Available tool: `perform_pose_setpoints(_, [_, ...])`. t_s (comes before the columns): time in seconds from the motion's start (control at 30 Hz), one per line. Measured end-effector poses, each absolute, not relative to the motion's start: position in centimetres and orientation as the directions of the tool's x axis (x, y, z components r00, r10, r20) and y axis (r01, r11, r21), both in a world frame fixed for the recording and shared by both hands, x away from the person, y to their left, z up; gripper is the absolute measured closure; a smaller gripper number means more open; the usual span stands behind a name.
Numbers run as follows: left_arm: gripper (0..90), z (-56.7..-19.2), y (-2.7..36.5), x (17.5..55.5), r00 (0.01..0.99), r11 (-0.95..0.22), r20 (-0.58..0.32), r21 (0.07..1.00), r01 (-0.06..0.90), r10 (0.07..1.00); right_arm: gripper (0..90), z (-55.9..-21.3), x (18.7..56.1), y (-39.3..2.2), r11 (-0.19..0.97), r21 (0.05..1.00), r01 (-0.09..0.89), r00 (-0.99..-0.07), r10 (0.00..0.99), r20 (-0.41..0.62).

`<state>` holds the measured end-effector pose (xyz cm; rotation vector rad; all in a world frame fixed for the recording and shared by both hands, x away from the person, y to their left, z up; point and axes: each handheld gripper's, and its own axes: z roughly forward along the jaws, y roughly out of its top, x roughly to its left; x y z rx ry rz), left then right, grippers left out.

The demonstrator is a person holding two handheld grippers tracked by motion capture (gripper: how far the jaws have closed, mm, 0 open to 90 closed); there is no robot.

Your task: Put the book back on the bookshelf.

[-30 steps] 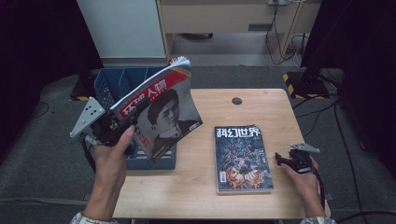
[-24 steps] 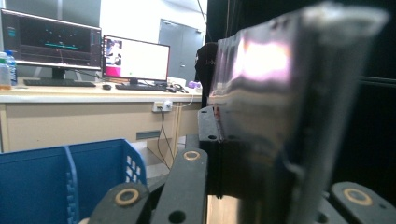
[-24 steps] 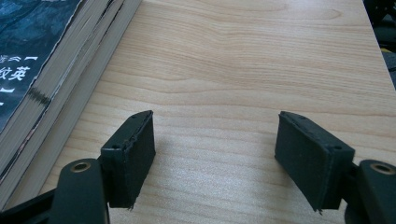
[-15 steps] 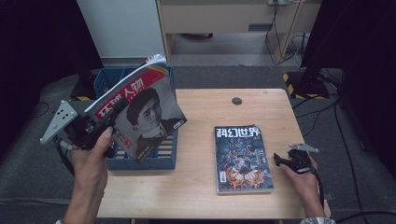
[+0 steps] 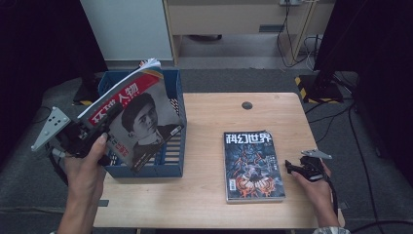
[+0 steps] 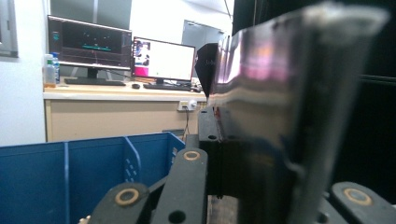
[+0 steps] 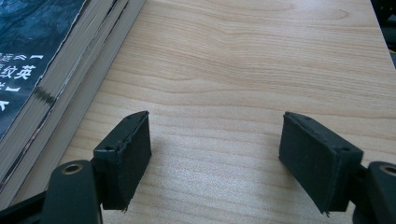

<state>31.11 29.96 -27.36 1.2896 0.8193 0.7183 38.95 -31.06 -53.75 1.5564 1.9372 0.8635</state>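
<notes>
The red-banner magazine (image 5: pixel 141 117) hangs tilted over the blue file box (image 5: pixel 176 161), clamped in the left tongs (image 5: pixel 104 119), not yet dropped in — filing looks halfway at best. A few papers already stand in the box's far section. The dark-covered magazine (image 5: pixel 253 165) lies flat on the tabletop (image 5: pixel 204 204), waiting its turn. Just beside its edge, the right tongs (image 5: pixel 288 167) rest spread wide and empty. The box's divider may snag the magazine.

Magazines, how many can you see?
At least 3: one held by the left gripper over the blue bin, the magazine; and a stack on the table, whose edge shows at least two. More may hide in the bin.
</notes>
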Motion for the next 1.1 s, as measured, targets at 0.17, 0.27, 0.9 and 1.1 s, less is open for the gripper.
perform_pose_setpoints(0.17, [86.8, -27.3, 30.7, 31.0, 0.52, 0.144, -0.118, 0.99, -0.009, 0.846, 25.0, -53.8, 39.0, -31.0, 0.14, 0.743, 0.654, -0.215, 0.977, 0.005])
perform_pose_setpoints(0.27, [86.8, -27.2, 31.3, 30.8, 0.511, 0.144, -0.117, 0.989, -0.013, 0.852, 24.9, -53.8, 39.0, -31.0, 0.141, 0.743, 0.654, -0.215, 0.977, 0.005])
perform_pose_setpoints(0.9, [86.8, -27.4, 34.3, 30.4, 0.449, 0.162, -0.14, 0.987, -0.012, 0.883, 24.6, -53.8, 39.0, -31.0, 0.139, 0.743, 0.655, -0.214, 0.977, 0.007])
perform_pose_setpoints(1.1, [86.8, -27.5, 35.0, 30.5, 0.43, 0.167, -0.146, 0.986, -0.011, 0.891, 24.6, -53.8, 39.0, -31.0, 0.138, 0.743, 0.655, -0.214, 0.977, 0.007])
